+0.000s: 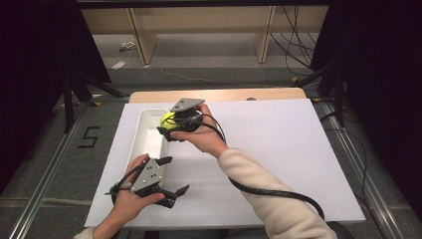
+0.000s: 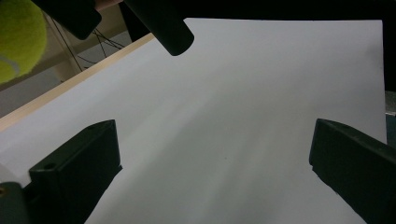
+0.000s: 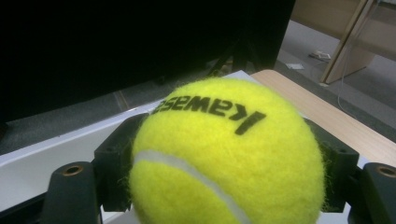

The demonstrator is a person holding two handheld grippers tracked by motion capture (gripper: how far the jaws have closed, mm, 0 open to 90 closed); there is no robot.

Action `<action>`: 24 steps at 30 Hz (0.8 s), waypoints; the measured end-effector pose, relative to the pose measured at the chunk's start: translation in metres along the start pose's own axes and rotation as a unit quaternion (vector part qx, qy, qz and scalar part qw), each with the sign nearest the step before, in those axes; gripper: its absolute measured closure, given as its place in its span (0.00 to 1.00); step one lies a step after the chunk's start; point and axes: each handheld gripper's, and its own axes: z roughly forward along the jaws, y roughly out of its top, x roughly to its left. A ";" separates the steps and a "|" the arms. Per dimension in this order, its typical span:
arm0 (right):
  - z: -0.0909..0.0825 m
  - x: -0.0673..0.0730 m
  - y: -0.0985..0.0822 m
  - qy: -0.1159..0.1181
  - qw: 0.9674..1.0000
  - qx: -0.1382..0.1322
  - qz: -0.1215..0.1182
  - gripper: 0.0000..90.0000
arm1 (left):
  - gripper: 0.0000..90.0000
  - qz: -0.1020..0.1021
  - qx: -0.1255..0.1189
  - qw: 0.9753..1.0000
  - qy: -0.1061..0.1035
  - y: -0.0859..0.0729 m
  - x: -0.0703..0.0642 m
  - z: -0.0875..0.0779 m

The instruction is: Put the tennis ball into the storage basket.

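A yellow tennis ball (image 1: 167, 119) with black lettering is held over the right rim of a long white tray (image 1: 148, 132). My right gripper (image 1: 170, 126) is shut on the ball, and in the right gripper view the ball (image 3: 224, 154) sits squeezed between both black jaws. The ball (image 2: 16, 37) also shows at the top left of the left gripper view, with the other gripper's jaws beside it. My left gripper (image 1: 175, 175) rests low near the table's front edge, jaws wide apart and open, with nothing between them. In its own view the left gripper (image 2: 215, 172) frames bare white board.
A white board (image 1: 278, 149) covers the wooden table (image 1: 224, 94). The tray's inside (image 3: 32, 168) looks bare where it shows. Black stands and cables stand on the floor at both sides. Shelving (image 1: 199, 30) stands beyond the far edge.
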 end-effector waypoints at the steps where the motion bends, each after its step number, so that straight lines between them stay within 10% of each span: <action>1: 0.001 0.000 0.000 -0.001 1.000 -0.002 -0.001 0.29 | 0.02 0.000 0.000 1.000 0.000 0.000 0.000 0.000; 24: 0.010 0.005 0.007 0.003 1.000 -0.001 -0.002 0.29 | 0.02 0.001 0.000 1.000 0.000 0.000 0.000 0.000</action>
